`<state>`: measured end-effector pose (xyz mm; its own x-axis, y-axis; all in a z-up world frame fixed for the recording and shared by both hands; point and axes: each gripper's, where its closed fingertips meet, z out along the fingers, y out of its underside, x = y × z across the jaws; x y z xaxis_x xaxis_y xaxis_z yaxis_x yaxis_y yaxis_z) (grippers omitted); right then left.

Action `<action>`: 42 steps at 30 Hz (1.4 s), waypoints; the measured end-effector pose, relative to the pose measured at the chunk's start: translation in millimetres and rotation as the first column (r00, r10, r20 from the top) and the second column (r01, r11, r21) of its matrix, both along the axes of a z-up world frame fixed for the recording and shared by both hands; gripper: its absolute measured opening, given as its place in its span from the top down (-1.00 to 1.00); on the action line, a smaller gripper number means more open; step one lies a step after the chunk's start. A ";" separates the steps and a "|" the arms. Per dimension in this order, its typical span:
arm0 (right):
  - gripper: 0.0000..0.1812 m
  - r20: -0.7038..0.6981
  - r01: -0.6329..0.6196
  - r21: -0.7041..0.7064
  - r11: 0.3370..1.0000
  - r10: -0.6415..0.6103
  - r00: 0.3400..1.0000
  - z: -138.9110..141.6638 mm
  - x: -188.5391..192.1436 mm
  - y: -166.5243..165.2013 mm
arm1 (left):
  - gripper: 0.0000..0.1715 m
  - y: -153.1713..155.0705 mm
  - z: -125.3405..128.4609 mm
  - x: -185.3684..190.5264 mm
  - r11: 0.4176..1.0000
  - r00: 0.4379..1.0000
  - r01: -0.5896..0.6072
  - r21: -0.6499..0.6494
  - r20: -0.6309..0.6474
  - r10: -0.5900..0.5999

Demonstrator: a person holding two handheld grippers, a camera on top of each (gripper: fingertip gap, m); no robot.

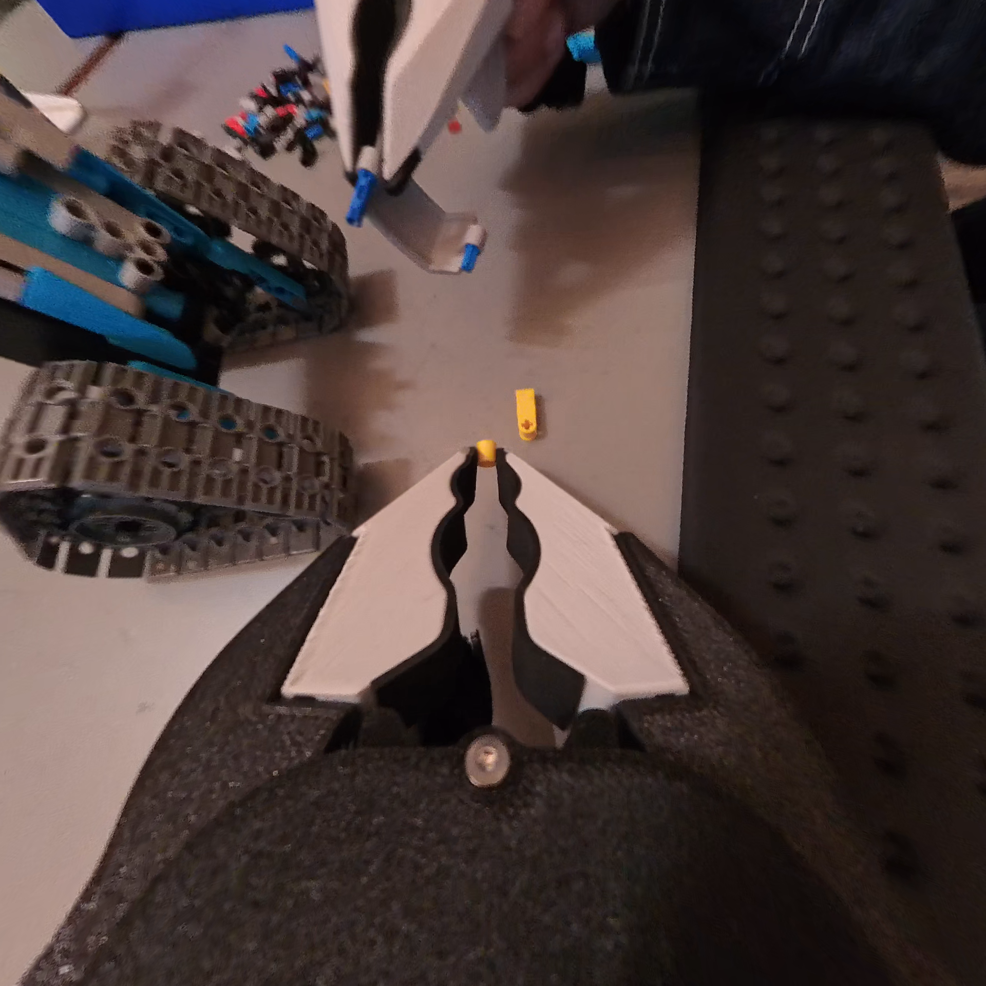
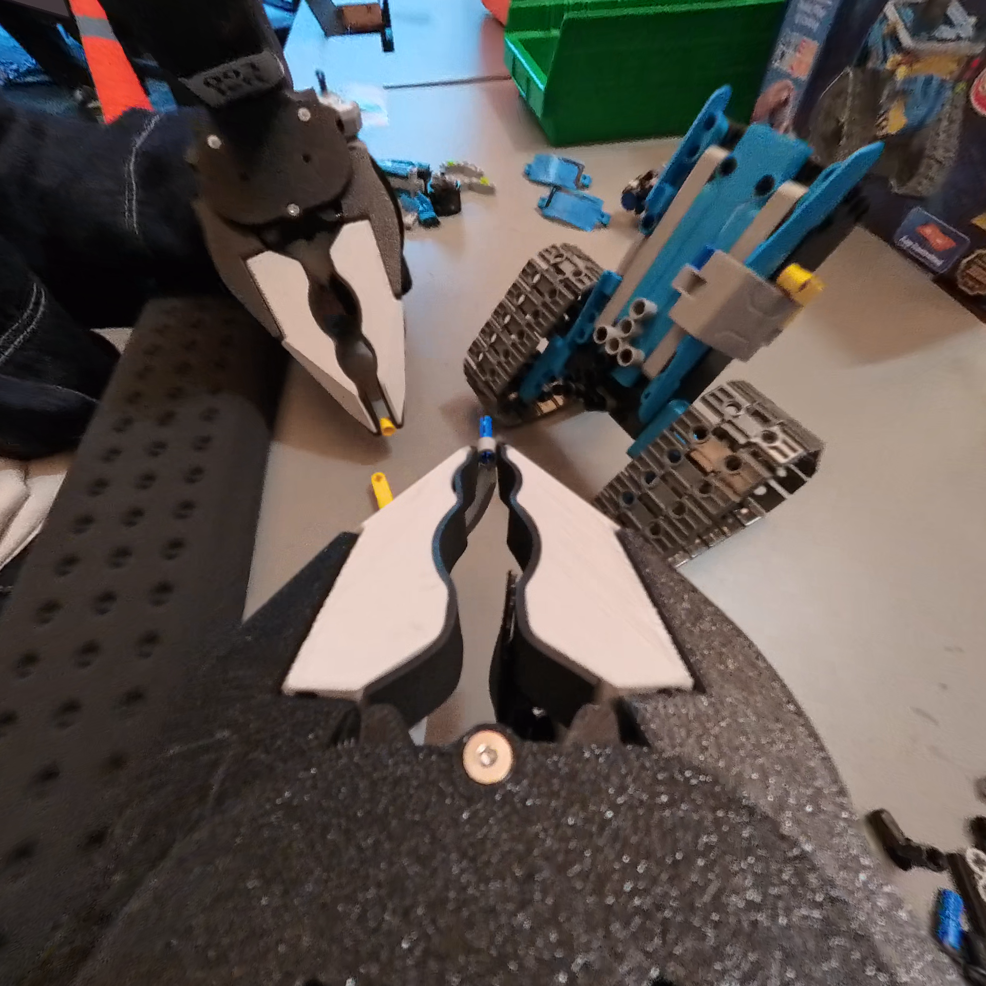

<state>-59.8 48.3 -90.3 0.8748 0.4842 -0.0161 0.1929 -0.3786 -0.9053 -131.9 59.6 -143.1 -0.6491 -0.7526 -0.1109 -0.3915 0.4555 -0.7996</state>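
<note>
My left gripper (image 1: 485, 454) is shut on a small yellow peg (image 1: 485, 452), its tips low over the table. It also shows in the right wrist view (image 2: 385, 417) with the yellow peg (image 2: 387, 425) at its tips. A second yellow piece (image 1: 525, 413) lies on the table just beside it, and shows in the right wrist view (image 2: 380, 488) too. My right gripper (image 2: 485, 456) is shut on a grey angled panel (image 1: 427, 227) with blue pins (image 2: 484, 427). In the left wrist view the right gripper (image 1: 384, 168) hangs above the table beyond my left one.
A blue and grey tracked vehicle (image 2: 693, 320) stands close by, and shows at the left of the left wrist view (image 1: 160, 320). A dark studded mat (image 1: 827, 427) lies alongside. A pile of small parts (image 1: 283, 112), a green bin (image 2: 640, 64) and a printed box (image 2: 907, 133) stand farther off. Spacing between my two grippers at the tips: around 9 centimetres.
</note>
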 end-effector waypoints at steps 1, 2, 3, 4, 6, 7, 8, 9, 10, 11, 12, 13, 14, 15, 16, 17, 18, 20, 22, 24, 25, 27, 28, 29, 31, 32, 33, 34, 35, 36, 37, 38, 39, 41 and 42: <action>0.94 -0.005 -0.013 -0.013 1.000 0.013 1.000 -3.1 -4.0 0.3 | 0.93 -0.8 -6.3 -0.9 1.000 1.000 0.005 0.023 -0.030 -0.005; 0.94 -0.008 -0.024 -0.017 1.000 0.024 1.000 -4.7 -8.5 1.2 | 0.93 -0.7 -11.2 -0.9 0.999 0.999 0.005 0.047 -0.049 -0.003; 0.94 -0.004 -0.034 -0.019 0.999 0.034 0.999 -6.1 -13.1 2.6 | 0.93 -1.0 -14.8 -1.2 0.998 0.998 0.007 0.067 -0.060 -0.003; 0.94 0.000 -0.047 -0.023 0.999 0.047 0.999 -7.8 -17.7 3.4 | 0.93 -1.5 -16.7 -1.5 0.997 0.998 0.012 0.079 -0.065 -0.006; 0.94 0.011 -0.062 -0.034 0.998 0.062 0.998 -11.6 -24.3 5.0 | 0.92 -0.7 -16.7 -0.7 0.997 0.998 0.005 0.080 -0.064 0.000; 0.94 0.016 -0.067 -0.038 0.997 0.068 0.998 -12.9 -26.7 5.5 | 0.88 0.9 -15.9 0.8 0.997 0.998 -0.010 0.073 -0.063 0.015; 0.94 0.015 -0.075 -0.039 0.996 0.076 0.997 -13.3 -29.2 5.4 | 0.79 2.9 -13.5 2.9 0.998 0.998 -0.030 0.056 -0.059 0.033; 0.94 0.013 -0.081 -0.037 0.996 0.082 0.997 -12.7 -31.1 5.6 | 0.68 4.7 -8.0 5.8 0.998 0.998 -0.053 0.022 -0.044 0.054; 0.94 0.010 -0.086 -0.030 0.996 0.087 0.996 -11.2 -32.8 5.9 | 0.67 5.7 1.1 9.1 0.997 0.997 -0.075 -0.033 -0.020 0.075; 0.94 0.003 -0.092 -0.024 0.995 0.092 0.996 -9.5 -34.8 5.9 | 0.67 6.1 12.7 11.8 0.991 0.996 -0.091 -0.102 0.009 0.092; 0.94 -0.007 -0.101 -0.021 0.995 0.100 0.995 -8.0 -37.0 5.5 | 0.67 7.0 25.0 14.5 0.981 0.993 -0.101 -0.167 0.041 0.110; 0.94 -0.019 -0.108 -0.016 0.994 0.108 0.994 -6.0 -39.4 5.5 | 0.67 7.4 36.4 16.0 0.970 0.990 -0.101 -0.220 0.073 0.120; 0.94 -0.031 -0.117 -0.010 0.993 0.117 0.993 -3.9 -42.1 5.6 | 0.67 6.5 45.4 15.9 0.963 0.988 -0.088 -0.254 0.103 0.117; 0.94 -0.044 -0.132 -0.003 0.991 0.132 0.990 -1.3 -46.1 5.2 | 0.67 4.5 51.5 14.9 0.961 0.986 -0.070 -0.268 0.130 0.108; 0.94 -0.056 -0.148 0.007 0.989 0.148 0.987 1.7 -50.5 4.9 | 0.70 1.5 54.8 13.4 0.962 0.984 -0.050 -0.269 0.151 0.093; 0.94 -0.065 -0.160 0.016 0.987 0.161 0.985 4.2 -54.3 4.8 | 0.73 -2.2 56.1 11.7 0.965 0.983 -0.031 -0.262 0.166 0.076; 0.94 -0.072 -0.168 0.020 0.986 0.169 0.983 5.6 -57.2 4.9 | 0.74 -5.7 56.5 10.4 0.967 0.982 -0.015 -0.253 0.176 0.061; 0.94 -0.074 -0.186 0.014 0.983 0.186 0.980 4.7 -61.4 4.1 | 0.88 -10.4 57.5 8.7 0.973 0.979 0.007 -0.231 0.200 0.040; 0.94 -0.078 -0.188 0.013 0.982 0.189 0.979 4.7 -62.3 3.9 | 0.95 -10.4 59.1 8.1 0.977 0.974 0.013 -0.213 0.225 0.036; 0.94 -0.087 -0.193 0.020 0.981 0.194 0.977 6.9 -62.9 3.6 | 0.95 -11.1 60.7 7.1 0.975 0.973 0.023 -0.219 0.229 0.029; 0.94 -0.093 -0.195 0.025 0.981 0.196 0.976 8.2 -64.1 3.5 | 0.96 -11.5 61.1 6.4 0.977 0.972 0.030 -0.212 0.234 0.021; 0.94 -0.071 -0.190 0.038 0.981 0.192 0.979 8.6 -64.9 4.4 | 0.97 -11.2 59.9 6.0 0.980 0.970 0.031 -0.195 0.241 0.018; 0.94 -0.064 -0.192 0.035 0.981 0.194 0.979 7.7 -65.5 4.2 | 0.97 -11.5 58.3 5.8 0.982 0.972 0.030 -0.185 0.236 0.014; 0.94 -0.070 -0.196 0.027 0.980 0.198 0.978 6.6 -66.3 3.8 | 0.97 -11.8 57.4 5.4 0.984 0.972 0.032 -0.175 0.236 0.010; 0.94 -0.095 -0.205 0.032 0.978 0.207 0.974 9.2 -67.4 2.8 | 0.97 -13.1 59.1 4.6 0.982 0.971 0.039 -0.183 0.240 0.006; 0.94 -0.098 -0.208 0.031 0.978 0.210 0.973 9.4 -68.1 2.2 | 0.97 -13.9 59.2 4.1 0.981 0.972 0.044 -0.189 0.236 0.002; 0.94 -0.095 -0.208 0.027 0.978 0.210 0.973 8.4 -68.2 2.1 | 0.97 -14.1 58.3 4.0 0.982 0.972 0.045 -0.182 0.234 -0.001; 0.94 -0.091 -0.211 0.018 0.977 0.212 0.973 6.6 -68.2 1.6 | 0.97 -14.2 57.0 3.8 0.984 0.972 0.046 -0.172 0.234 -0.004; 0.94 -0.082 -0.216 0.016 0.976 0.216 0.973 5.5 -67.9 0.8 | 0.97 -14.5 56.7 3.6 0.985 0.972 0.048 -0.165 0.236 -0.008; 0.94 -0.075 -0.221 0.018 0.975 0.221 0.972 6.0 -67.8 -0.1 | 0.97 -15.0 57.5 3.3 0.985 0.970 0.052 -0.165 0.242 -0.011; 0.94 -0.072 -0.226 0.023 0.974 0.227 0.971 7.3 -68.2 -1.0 | 0.97 -15.5 59.2 2.6 0.984 0.968 0.059 -0.170 0.249 -0.015; 0.94 -0.073 -0.231 0.029 0.972 0.233 0.970 8.3 -68.8 -1.7 | 0.97 -15.8 60.8 1.5 0.981 0.968 0.067 -0.180 0.252 -0.020; 0.94 -0.075 -0.233 0.029 0.972 0.235 0.969 8.6 -69.1 -1.8 | 0.97 -15.8 61.5 0.9 0.979 0.968 0.072 -0.190 0.249 -0.023; 0.94 -0.072 -0.241 0.027 0.970 0.242 0.968 8.4 -69.3 -3.1 | 0.97 -16.3 61.9 -0.1 0.979 0.968 0.078 -0.191 0.250 -0.028; 0.94 -0.072 -0.246 0.027 0.969 0.248 0.966 8.7 -69.9 -4.1 | 0.97 -17.1 62.1 -0.6 0.978 0.968 0.081 -0.193 0.250 -0.031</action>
